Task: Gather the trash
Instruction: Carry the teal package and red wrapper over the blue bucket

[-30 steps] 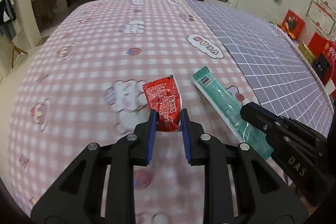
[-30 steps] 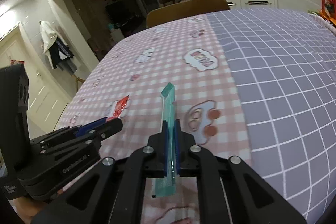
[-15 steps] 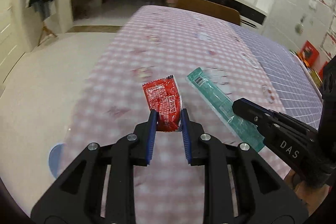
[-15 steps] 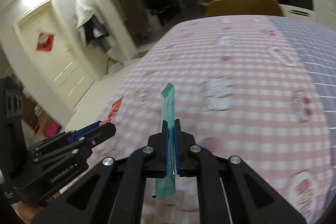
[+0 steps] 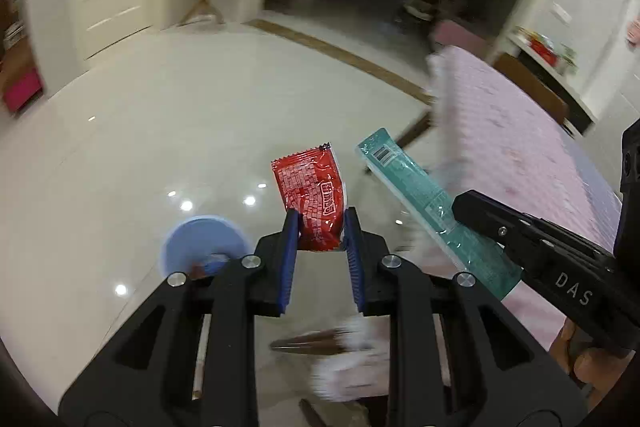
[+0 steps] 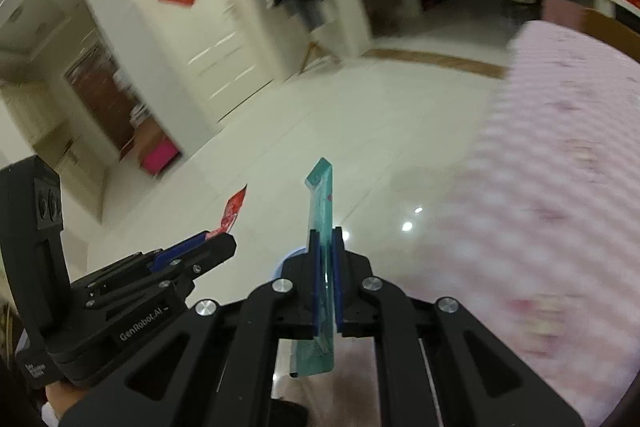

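Swing away from the table is the change: a second ago both cameras looked across the pink checked tablecloth (image 5: pixel 540 131), now they look out over the glossy floor (image 5: pixel 160 115), with the cloth off to my right and blurred. My judgement: pick-up is done and I am in the carry phase, heading for the blue bin (image 5: pixel 200 247) on the floor, low and left of the left gripper (image 5: pixel 320 223).

Left gripper: closed on the red snack wrapper (image 5: pixel 310 195), held by its lower end, the rest sticking forward, as before. Right gripper (image 6: pixel 327 247): clamped on the long teal wrapper (image 6: pixel 322 227), held edge-on, with a tail hanging behind the pads. Neither grip has slipped.

Count: two grippers, two pieces of trash (one red, one teal), one bin. Bin contents: some scraps show, too blurred to count.

Next, I expect: position over the bin, release both.
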Motion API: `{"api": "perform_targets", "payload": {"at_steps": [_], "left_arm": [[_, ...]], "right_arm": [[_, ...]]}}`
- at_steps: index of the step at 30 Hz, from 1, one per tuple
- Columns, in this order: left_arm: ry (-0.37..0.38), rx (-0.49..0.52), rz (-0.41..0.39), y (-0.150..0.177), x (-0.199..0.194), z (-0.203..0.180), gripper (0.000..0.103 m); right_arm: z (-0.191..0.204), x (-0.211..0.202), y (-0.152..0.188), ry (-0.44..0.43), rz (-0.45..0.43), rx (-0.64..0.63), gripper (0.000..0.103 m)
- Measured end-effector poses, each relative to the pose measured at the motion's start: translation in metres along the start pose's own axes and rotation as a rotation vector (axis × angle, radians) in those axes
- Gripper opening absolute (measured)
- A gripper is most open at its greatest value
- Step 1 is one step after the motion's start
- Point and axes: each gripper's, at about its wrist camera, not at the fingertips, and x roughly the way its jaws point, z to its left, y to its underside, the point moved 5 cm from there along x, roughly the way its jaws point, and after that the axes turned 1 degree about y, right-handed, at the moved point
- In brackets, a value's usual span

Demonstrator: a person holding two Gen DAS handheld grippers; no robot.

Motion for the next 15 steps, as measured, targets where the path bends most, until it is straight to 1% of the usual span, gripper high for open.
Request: {"api": "perform_targets", "payload": {"at_steps": [2,3,4,7,9,11,15], "left_arm": [[-0.038,-0.049,0.005,0.005,0.003,0.034,0.023],[-0.050,-0.091,0.013,0.011,0.008,0.060,0.023],[-0.061,-0.116,0.020,0.014,0.011,0.075,0.023],[-0.087,-0.186,0.058,0.028,0.030,0.118,0.023],[-0.098,-0.223,0.080,0.036,0.045,0.140,0.023],[-0.107,-0.252,0.103,0.043,0.059,0.158,0.023],[-0.118,-0.294,0.141,0.053,0.085,0.179,0.023]], "right_arm": [[0.030,0.026,0.003,-0.033,0.040,-0.034,0.006],[0.042,0.037,0.004,-0.044,0.056,-0.047,0.006],[0.061,0.056,0.007,-0.059,0.084,-0.070,0.006],[0.094,0.098,0.015,-0.091,0.147,-0.103,0.006],[0.109,0.125,0.021,-0.100,0.181,-0.117,0.006],[0.115,0.148,0.024,-0.099,0.208,-0.124,0.006],[0.122,0.195,0.030,-0.072,0.259,-0.129,0.006]]}}
